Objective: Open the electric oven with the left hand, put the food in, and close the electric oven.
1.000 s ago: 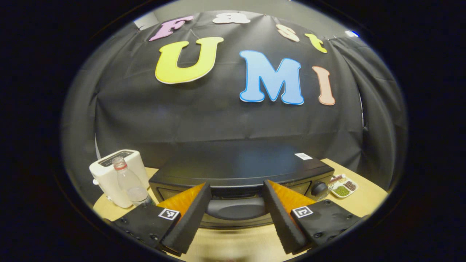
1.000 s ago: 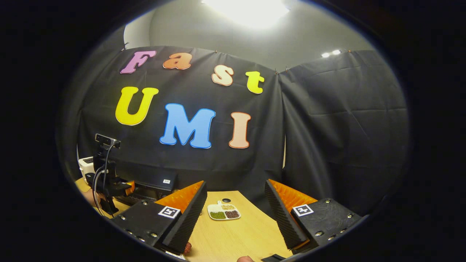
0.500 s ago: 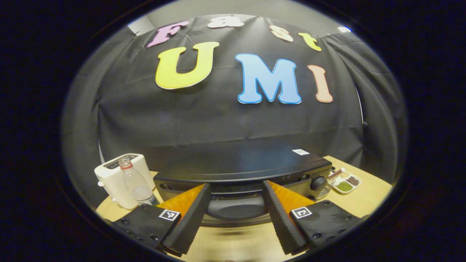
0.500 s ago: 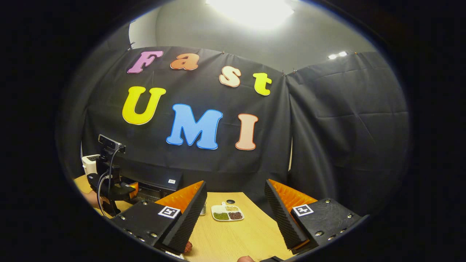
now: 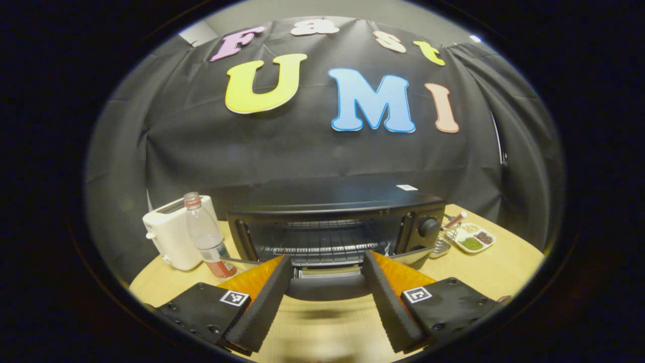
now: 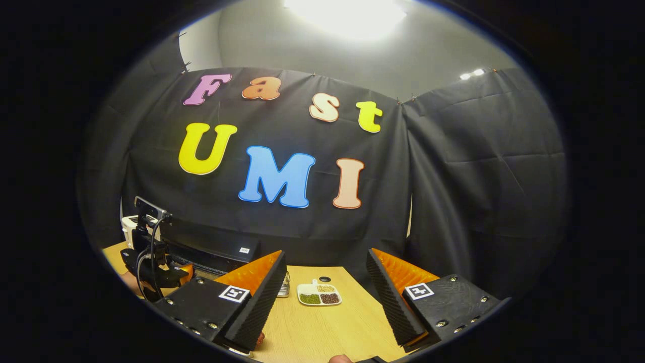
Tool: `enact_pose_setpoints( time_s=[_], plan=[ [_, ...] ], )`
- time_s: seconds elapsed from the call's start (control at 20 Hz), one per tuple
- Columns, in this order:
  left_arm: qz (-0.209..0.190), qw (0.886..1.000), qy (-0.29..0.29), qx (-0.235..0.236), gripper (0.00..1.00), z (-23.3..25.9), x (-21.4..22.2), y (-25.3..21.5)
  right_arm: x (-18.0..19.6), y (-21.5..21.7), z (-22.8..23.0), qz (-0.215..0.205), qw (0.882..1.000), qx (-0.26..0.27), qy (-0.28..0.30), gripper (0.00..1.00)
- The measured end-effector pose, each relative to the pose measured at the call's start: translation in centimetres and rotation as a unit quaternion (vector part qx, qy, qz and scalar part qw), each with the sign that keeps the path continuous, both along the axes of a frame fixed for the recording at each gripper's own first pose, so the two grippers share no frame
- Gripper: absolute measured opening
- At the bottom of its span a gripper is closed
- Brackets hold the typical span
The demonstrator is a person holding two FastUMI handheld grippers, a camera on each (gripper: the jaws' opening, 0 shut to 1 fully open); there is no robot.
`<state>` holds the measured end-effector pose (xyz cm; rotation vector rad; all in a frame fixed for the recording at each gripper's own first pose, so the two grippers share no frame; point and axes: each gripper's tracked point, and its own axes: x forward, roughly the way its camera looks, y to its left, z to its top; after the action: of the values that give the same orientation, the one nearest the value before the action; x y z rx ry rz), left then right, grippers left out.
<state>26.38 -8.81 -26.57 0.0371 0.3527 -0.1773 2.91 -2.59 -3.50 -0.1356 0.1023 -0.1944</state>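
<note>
The black electric oven stands open, its wire rack in plain sight. Its door hangs down toward me, and the dark handle lies between the spread fingers of my left gripper, which is open. From the right gripper view the oven sits at the left, with the left gripper in front of it. My right gripper is open over the wooden table, nothing between its fingers. A small reddish piece peeks out by its left finger at the bottom edge.
A white toaster and a plastic bottle stand left of the oven. To its right are a metal utensil and a small divided dish of beans, the same dish lying ahead of the right gripper.
The oven door has swung down from shut to open as the left gripper drew back with the handle between its fingers. The right gripper has turned slightly left.
</note>
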Motion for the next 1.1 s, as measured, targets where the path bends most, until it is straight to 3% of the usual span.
enact_pose_setpoints(
  time_s=[0.1, 0.15, 0.2, 0.25, 0.3, 0.75, 0.8, 0.9, 1.05, 1.1],
  plan=[
    [0.004, 1.000, 0.011, -0.002, 0.95, -0.8, -1.0, 0.1, -0.2, 0.1, -0.3, 0.008, 1.000, 0.002, 0.005, 0.96],
    [0.006, 1.000, 0.016, -0.002, 1.00, -1.1, -1.4, 0.2, -0.5, 0.1, -0.4, 0.010, 1.000, 0.002, 0.006, 0.96],
    [0.008, 1.000, 0.021, -0.003, 0.95, -1.5, -1.9, 0.2, -0.7, 0.0, -0.3, 0.011, 1.000, 0.001, 0.005, 0.96],
    [0.010, 1.000, 0.027, -0.004, 1.00, -1.9, -2.3, 0.2, -0.8, -0.1, -0.5, 0.012, 1.000, 0.002, 0.008, 0.96],
    [0.011, 0.999, 0.031, -0.004, 0.95, -2.2, -2.6, 0.2, -1.0, -0.2, -0.7, 0.013, 1.000, 0.004, 0.010, 0.96],
    [0.022, 0.998, 0.066, 0.005, 0.95, -5.0, -5.1, 0.4, -2.1, -1.1, -1.0, 0.010, 1.000, 0.017, 0.022, 0.96],
    [0.022, 0.997, 0.074, 0.005, 1.00, -5.6, -5.5, 0.4, -2.1, -1.2, -1.1, 0.011, 1.000, 0.017, 0.023, 0.96],
    [0.023, 0.996, 0.086, 0.006, 0.95, -6.5, -6.1, 0.4, -2.2, -1.3, -1.1, 0.012, 1.000, 0.015, 0.024, 0.97],
    [0.024, 0.995, 0.100, 0.017, 0.99, -7.6, -6.7, 0.5, -2.3, -1.2, -1.5, 0.015, 0.999, 0.016, 0.028, 0.96],
    [0.024, 0.994, 0.105, 0.016, 0.95, -8.0, -7.0, 0.5, -2.3, -1.1, -1.7, 0.017, 0.999, 0.018, 0.030, 0.96]
  ],
)
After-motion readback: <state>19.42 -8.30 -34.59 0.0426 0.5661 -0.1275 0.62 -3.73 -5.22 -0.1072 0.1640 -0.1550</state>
